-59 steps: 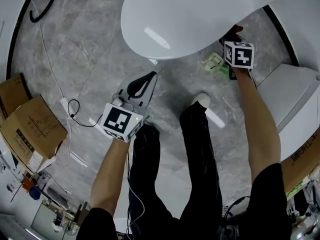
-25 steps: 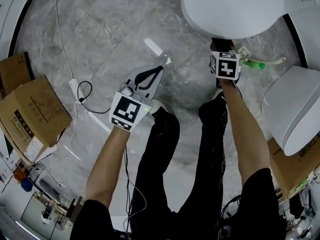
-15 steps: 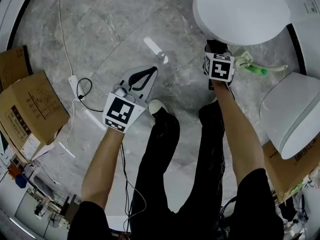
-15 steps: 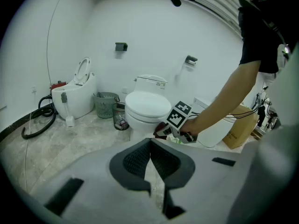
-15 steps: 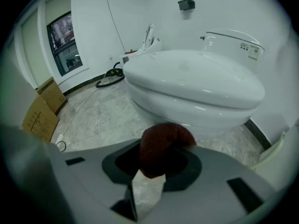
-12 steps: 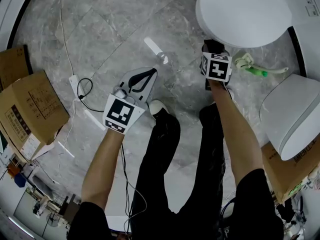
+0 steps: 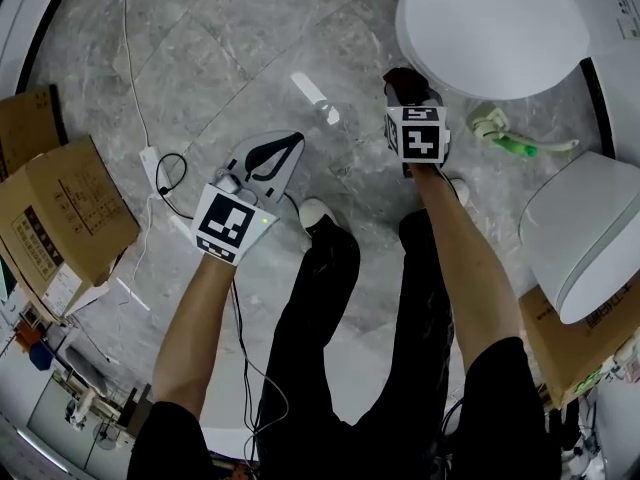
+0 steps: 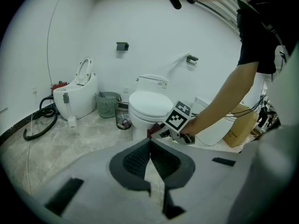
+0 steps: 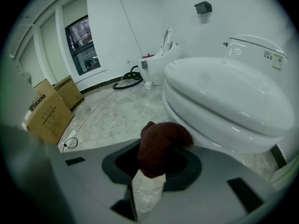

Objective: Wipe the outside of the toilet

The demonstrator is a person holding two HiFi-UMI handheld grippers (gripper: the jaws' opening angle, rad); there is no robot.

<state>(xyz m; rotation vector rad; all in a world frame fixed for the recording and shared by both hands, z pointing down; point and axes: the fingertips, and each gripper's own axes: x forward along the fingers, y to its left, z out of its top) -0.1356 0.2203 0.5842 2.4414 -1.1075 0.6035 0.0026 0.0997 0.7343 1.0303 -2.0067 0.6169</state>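
Note:
The white toilet (image 7: 490,28) stands at the top right of the head view with its lid down. My right gripper (image 7: 407,90) is shut on a dark red cloth (image 9: 161,146). The cloth presses against the underside of the bowl's front rim (image 9: 201,139). My left gripper (image 7: 285,148) hangs over the grey floor to the left of the toilet, shut with nothing between its pads (image 8: 140,157). In the left gripper view the toilet (image 8: 149,101) is straight ahead, with the right gripper's marker cube (image 8: 179,118) in front of it.
Cardboard boxes (image 7: 60,218) sit at the left, with white cables (image 7: 150,158) on the floor beside them. A second white toilet (image 7: 585,228) and a green-tipped brush (image 7: 505,140) lie to the right. A grey waste basket (image 8: 108,104) and another toilet (image 8: 77,94) stand by the far wall.
My right gripper has slid with the cloth from the bowl's right side round its front toward the left. The left gripper has stayed shut and almost still.

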